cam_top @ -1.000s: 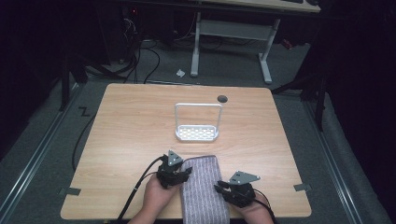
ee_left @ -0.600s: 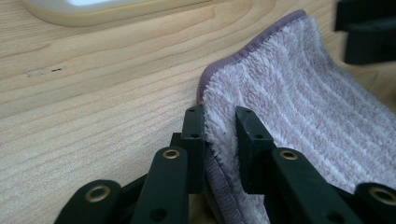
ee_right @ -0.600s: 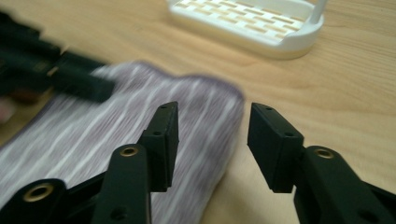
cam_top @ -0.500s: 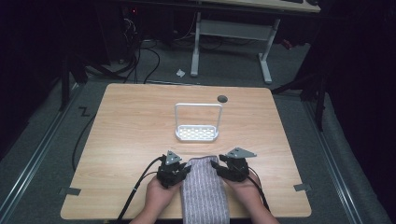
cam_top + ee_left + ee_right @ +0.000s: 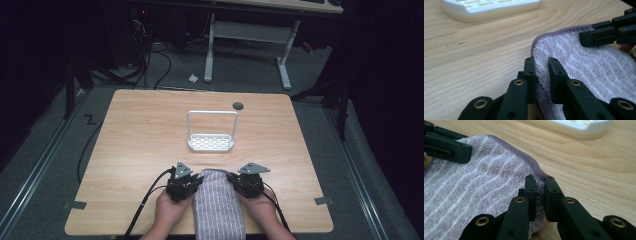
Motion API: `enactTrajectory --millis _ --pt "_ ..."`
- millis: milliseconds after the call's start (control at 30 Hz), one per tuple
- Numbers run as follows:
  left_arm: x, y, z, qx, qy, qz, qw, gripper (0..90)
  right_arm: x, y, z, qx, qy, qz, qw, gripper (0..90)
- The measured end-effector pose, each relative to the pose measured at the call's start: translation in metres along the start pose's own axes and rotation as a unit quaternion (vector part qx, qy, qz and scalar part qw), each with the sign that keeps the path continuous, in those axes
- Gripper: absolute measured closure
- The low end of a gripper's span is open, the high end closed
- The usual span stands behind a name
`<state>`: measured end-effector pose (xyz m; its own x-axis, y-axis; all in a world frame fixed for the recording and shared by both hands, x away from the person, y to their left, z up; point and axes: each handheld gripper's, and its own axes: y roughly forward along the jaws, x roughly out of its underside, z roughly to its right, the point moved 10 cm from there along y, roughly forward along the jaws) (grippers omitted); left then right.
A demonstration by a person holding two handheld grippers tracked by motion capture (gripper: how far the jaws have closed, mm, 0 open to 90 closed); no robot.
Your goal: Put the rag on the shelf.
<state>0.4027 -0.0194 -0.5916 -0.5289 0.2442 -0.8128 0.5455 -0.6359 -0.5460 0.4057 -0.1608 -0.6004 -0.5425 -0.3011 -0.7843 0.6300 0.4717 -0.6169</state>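
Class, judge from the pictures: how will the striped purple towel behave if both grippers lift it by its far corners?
The towel is thick pile, so probably floppy, sagging between left gripper and right gripper. It looks light. Fuzzy pile likely resists slipping.

Dark lab: cabled floor [image 5: 150, 65], bare worktable [image 5: 145, 130]

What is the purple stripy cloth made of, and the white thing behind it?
The towel looks like soft, fluffy fleece or terry: fuzzy pile, pale stripes, stitched purple hem. The white rack looks like smooth plastic with slots in its base; its thin handle could be plastic or painted metal. The table looks like matte wood grain, possibly laminate.
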Motion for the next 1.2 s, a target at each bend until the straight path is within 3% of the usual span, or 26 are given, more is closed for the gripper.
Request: enactTrajectory --millis 100,133,233,367,467,500,533,567,600,667,733,800,867,900,933,967,1200 --pt "-0.004 -0.005 0.002 0.004 0.005 0.015 0.9999 78.6 -0.002 -0.003 -0.001 0.004 0.0 0.013 0.9999 83.6" --pt "-0.005 -0.007 0.003 0.005 0.006 0.021 0.9997 78.5 -0.006 -0.008 -0.001 0.011 0.001 0.031 0.9995 83.9" --pt "-0.007 -0.01 0.006 0.009 0.002 0.033 0.9994 78.4 -0.009 -0.01 -0.001 0.019 0.01 0.039 0.999 84.0" --pt "-0.01 -0.014 0.009 -0.004 0.01 0.052 0.9986 78.3 -0.015 -0.016 -0.004 0.05 0.0 0.071 0.9962 84.1" --pt "-0.014 -0.019 0.012 -0.017 0.017 0.073 0.997 78.3 -0.018 -0.021 -0.007 0.056 -0.003 0.087 0.9947 84.2" --pt "-0.017 -0.024 0.017 -0.025 0.027 0.093 0.995 78.4 -0.022 -0.026 -0.009 0.067 -0.014 0.106 0.9921 84.3" --pt "-0.017 -0.024 0.017 -0.025 0.027 0.093 0.995 78.3 -0.022 -0.026 -0.009 0.067 -0.014 0.106 0.9921 84.3" --pt "-0.021 -0.03 0.021 -0.034 0.036 0.112 0.9925 78.3 -0.027 -0.033 -0.013 0.082 -0.025 0.127 0.9883 84.3" --pt "-0.021 -0.03 0.021 -0.034 0.036 0.112 0.9925 78.4 -0.027 -0.033 -0.013 0.082 -0.025 0.127 0.9883 84.3" --pt "-0.027 -0.039 0.027 -0.04 0.045 0.135 0.989 78.4 -0.032 -0.041 -0.018 0.09 -0.036 0.151 0.9838 84.2" --pt "-0.029 -0.043 0.028 -0.041 0.047 0.142 0.988 78.5 -0.033 -0.044 -0.019 0.093 -0.042 0.158 0.9822 84.2" --pt "-0.036 -0.051 0.031 -0.045 0.052 0.161 0.9845 78.5 -0.041 -0.054 -0.023 0.096 -0.05 0.18 0.9777 84.2" --pt "-0.04 -0.054 0.032 -0.047 0.057 0.166 0.9834 78.6 -0.043 -0.056 -0.024 0.096 -0.051 0.183 0.9771 84.2" --pt "-0.048 -0.06 0.033 -0.054 0.058 0.179 0.9806 78.7 -0.05 -0.062 -0.028 0.096 -0.057 0.194 0.9747 84.2" --pt "-0.048 -0.06 0.033 -0.054 0.058 0.179 0.9806 78.8 -0.054 -0.065 -0.029 0.096 -0.06 0.2 0.9733 84.2" --pt "-0.056 -0.061 0.035 -0.061 0.067 0.187 0.9781 78.8 -0.058 -0.066 -0.031 0.096 -0.063 0.206 0.9718 84.2" --pt "-0.081 -0.071 0.032 -0.064 0.066 0.209 0.9736 78.9 -0.082 -0.072 -0.029 0.096 -0.066 0.229 0.9665 84.2"
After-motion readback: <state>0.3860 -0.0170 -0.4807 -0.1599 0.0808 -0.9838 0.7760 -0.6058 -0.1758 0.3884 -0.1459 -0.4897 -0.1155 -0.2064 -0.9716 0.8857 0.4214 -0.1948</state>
